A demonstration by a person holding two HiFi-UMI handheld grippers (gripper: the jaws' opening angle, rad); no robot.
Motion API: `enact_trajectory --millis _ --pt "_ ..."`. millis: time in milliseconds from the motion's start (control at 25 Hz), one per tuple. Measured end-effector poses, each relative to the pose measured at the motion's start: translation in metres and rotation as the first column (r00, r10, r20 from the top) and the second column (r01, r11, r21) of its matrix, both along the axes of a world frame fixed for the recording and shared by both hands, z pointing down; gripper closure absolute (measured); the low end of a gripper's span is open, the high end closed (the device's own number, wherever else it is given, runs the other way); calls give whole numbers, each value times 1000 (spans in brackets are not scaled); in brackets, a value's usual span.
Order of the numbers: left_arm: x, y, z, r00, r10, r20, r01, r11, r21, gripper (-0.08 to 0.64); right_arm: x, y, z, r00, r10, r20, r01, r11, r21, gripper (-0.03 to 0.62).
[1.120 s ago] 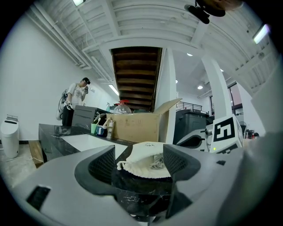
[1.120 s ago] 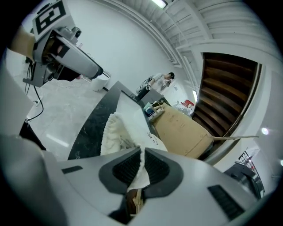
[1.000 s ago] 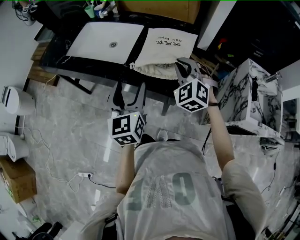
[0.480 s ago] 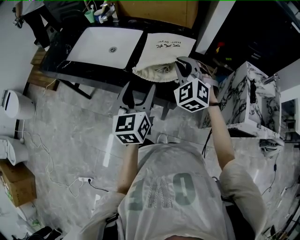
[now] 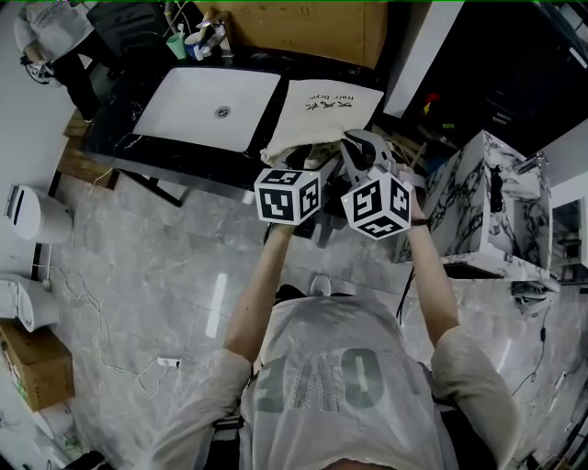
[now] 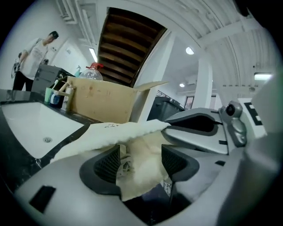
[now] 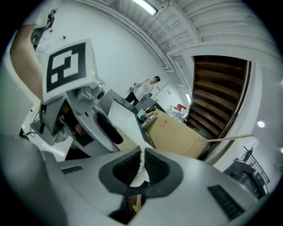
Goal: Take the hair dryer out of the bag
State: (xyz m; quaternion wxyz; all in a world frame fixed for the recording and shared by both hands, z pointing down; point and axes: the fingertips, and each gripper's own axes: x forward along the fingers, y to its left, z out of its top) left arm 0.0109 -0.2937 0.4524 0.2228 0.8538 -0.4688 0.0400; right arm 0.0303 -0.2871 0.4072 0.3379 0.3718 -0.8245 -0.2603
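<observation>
A cream drawstring bag lies on the dark counter, its mouth facing me. No hair dryer shows; the bag's inside is hidden. My right gripper is shut on the bag's rim, and in the right gripper view the cloth edge is pinched between the pads. My left gripper has arrived just left of it at the mouth. In the left gripper view its jaws stand open with loose bag cloth lying between the pads, which do not press on it.
A white sink basin sits left of the bag, a cardboard box behind it, with cups at the back. A marble-patterned cabinet stands to the right. A person stands at the far left.
My left gripper has swung up and to the right, from over the floor to the bag's mouth beside the right gripper. The right gripper has kept its hold and place.
</observation>
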Motion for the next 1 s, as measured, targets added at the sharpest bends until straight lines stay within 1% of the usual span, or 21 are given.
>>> enact_trajectory --millis 80,240,360,480,560,720,880,1000 --pt "1 -12 3 999 6 39 -6 1000 -2 247 0 1 0 1000 1 25 0 1000 -14 545" --pt "3 -39 5 999 -1 52 2 1000 -20 247 1 2 -3 997 -1 71 3 1000 -24 545" --pt "4 -50 10 997 -12 79 15 999 -41 247 0 5 -2 996 -10 91 13 999 -39 545" --pt "6 -59 20 989 -6 150 17 997 -69 247 0 6 -3 995 -20 98 24 999 -42 544" --pt "7 -68 28 983 1 182 16 996 -89 247 0 5 -5 994 -19 109 24 999 -42 545" --pt "7 -82 34 982 5 189 14 995 -101 247 3 2 -2 991 -9 132 17 998 -61 544" --pt "5 -94 41 972 7 235 20 994 -110 247 4 0 3 991 -5 134 15 997 -77 545" --pt "5 -99 51 970 7 244 26 991 -133 245 5 -2 10 991 3 134 10 996 -92 545"
